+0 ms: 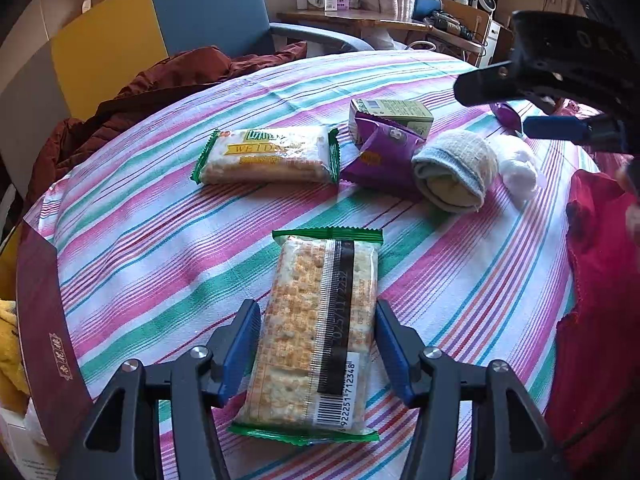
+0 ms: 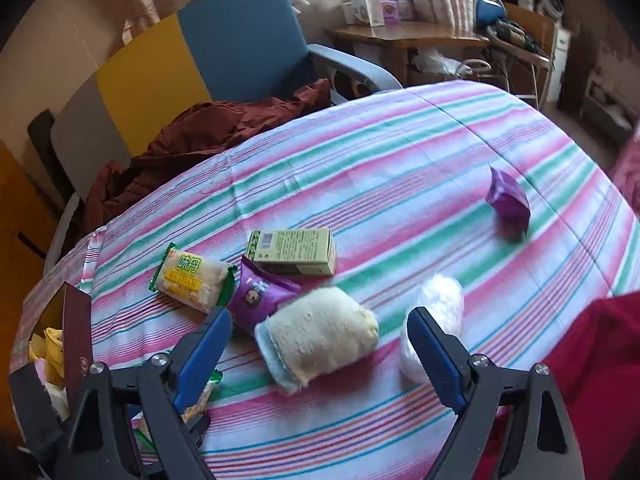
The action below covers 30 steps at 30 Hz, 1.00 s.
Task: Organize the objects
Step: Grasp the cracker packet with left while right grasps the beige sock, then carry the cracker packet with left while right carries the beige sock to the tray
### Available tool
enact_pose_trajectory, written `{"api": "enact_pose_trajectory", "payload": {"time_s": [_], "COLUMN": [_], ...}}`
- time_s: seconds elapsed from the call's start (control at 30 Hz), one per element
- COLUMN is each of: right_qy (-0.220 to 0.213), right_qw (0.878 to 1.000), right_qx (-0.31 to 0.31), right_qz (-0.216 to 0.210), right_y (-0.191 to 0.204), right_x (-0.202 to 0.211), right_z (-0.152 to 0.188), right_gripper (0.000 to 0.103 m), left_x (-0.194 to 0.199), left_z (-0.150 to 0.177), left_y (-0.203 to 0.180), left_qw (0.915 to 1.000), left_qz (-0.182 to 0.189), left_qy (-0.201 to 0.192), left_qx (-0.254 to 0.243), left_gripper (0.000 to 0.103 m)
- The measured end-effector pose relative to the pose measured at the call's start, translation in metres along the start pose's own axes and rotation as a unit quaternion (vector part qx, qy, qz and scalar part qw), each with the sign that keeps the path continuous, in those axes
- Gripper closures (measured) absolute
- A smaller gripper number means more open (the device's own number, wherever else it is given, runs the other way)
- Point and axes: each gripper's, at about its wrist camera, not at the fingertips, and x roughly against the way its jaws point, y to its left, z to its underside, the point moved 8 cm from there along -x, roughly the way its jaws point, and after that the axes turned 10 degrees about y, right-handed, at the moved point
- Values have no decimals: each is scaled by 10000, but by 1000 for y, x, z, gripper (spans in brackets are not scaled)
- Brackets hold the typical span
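Observation:
A clear cracker packet with green ends (image 1: 316,332) lies lengthwise on the striped tablecloth (image 1: 168,264). My left gripper (image 1: 318,312) straddles it, and both blue pads sit against its long sides. Farther back lie a second cracker packet (image 1: 268,156), a purple snack packet (image 1: 380,152), a green carton (image 1: 392,114) and a rolled beige sock (image 1: 456,172). My right gripper (image 2: 320,316) hangs open just above that sock roll (image 2: 320,340), with a white fluffy bundle (image 2: 440,308) beside its right finger. The right gripper (image 1: 516,106) also shows at the upper right of the left wrist view.
A dark red box (image 2: 76,328) holding yellow items stands at the table's left edge. Another purple packet (image 2: 508,200) lies alone far right. A red garment (image 1: 600,280) covers the right edge. A blue chair (image 2: 248,40) with a brown jacket stands behind the table.

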Motion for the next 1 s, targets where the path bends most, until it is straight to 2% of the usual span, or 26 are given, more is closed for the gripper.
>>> {"api": "enact_pose_trajectory", "payload": {"time_s": [0.07, 0.17, 0.2, 0.23, 0.47, 0.53, 0.57, 0.6, 0.63, 0.77, 0.9, 1.0], "right_qy": [59, 190, 257, 358, 750, 827, 884, 993, 1077, 1017, 966, 758], "right_qw": [9999, 9995, 9992, 9987, 9936, 9914, 9903, 9886, 9873, 9874, 9885, 9892], "right_qx": [111, 257, 309, 364, 688, 837, 895, 951, 982, 1013, 997, 1080], "right_qz": [-90, 22, 30, 62, 480, 565, 594, 613, 635, 670, 592, 637], "right_y": [3, 4, 5, 5, 4, 7, 7, 7, 7, 7, 9, 20], "right_x": [-4, -14, -18, -24, -48, -53, -56, -60, -63, -60, -51, -43], "right_z": [-3, -4, -5, -4, 4, 7, 9, 13, 15, 18, 25, 26], "right_gripper": [9, 6, 3, 3, 3, 6, 12, 25, 27, 30, 30, 30], "left_x": [-1, -1, -1, 0, 4, 7, 8, 9, 11, 29, 63, 90], "left_z": [-1, -2, -2, -2, 2, 5, 7, 9, 12, 20, 28, 32], "left_y": [2, 2, 2, 3, 3, 4, 5, 6, 7, 15, 25, 41], "left_qw": [9999, 9999, 9999, 9999, 9998, 9998, 9998, 9998, 9998, 9994, 9979, 9948], "left_qz": [89, 67, 48, 3, -53, -31, -36, -47, -68, -132, -257, -427], "left_qy": [-51, -81, -90, -115, -161, -142, -129, -118, -120, -206, -516, -792], "left_qx": [9, -15, -1, 20, 47, 99, 120, 125, 137, 227, 303, 471], "left_gripper": [44, 45, 49, 54, 57, 57, 57, 57, 57, 57, 57, 57]}}
